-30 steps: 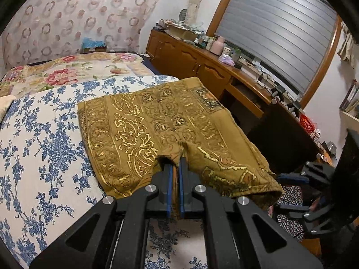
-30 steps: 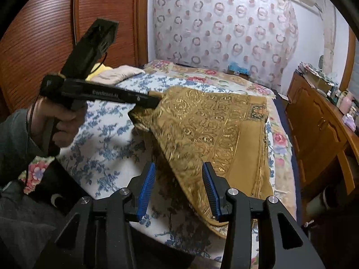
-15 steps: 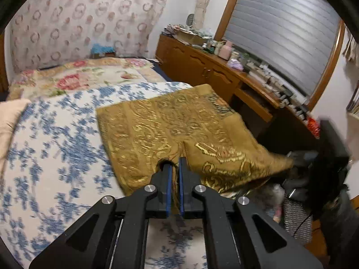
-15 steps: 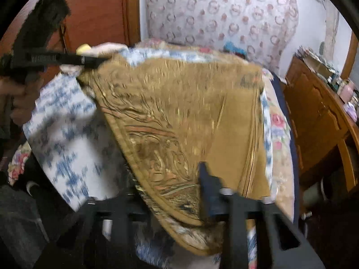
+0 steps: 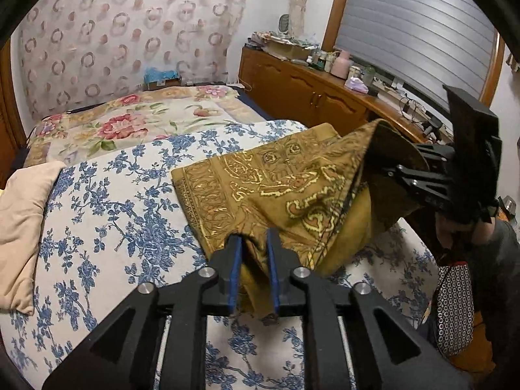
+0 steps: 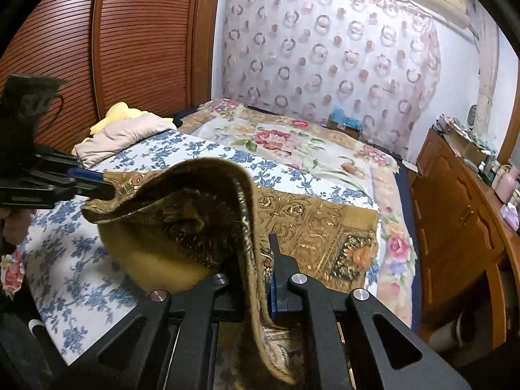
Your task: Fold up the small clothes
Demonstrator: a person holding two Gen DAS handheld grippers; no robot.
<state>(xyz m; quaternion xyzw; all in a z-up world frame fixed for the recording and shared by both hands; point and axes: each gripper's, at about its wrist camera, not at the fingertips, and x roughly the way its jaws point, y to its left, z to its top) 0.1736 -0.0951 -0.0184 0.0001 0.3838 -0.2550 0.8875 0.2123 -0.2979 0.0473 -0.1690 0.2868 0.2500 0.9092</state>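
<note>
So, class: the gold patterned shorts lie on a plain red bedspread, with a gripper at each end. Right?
Not quite. The left wrist view shows the shorts on a white bedspread with blue flowers, not plain red. The rest holds.

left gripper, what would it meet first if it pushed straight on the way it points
Most likely the gold patterned shorts already bunched between the opening jaws of the left gripper; beyond that fold lies the blue floral bedspread.

Our two tools share one build: the left gripper (image 5: 253, 247) and the right gripper (image 6: 260, 260) have matte black angular arms, triangular cut-outs, round silver screws at the joints and blue pads lining the fingers (image 5: 234, 269). A dark grey sleeve (image 5: 502, 260) covers our right arm.
</note>
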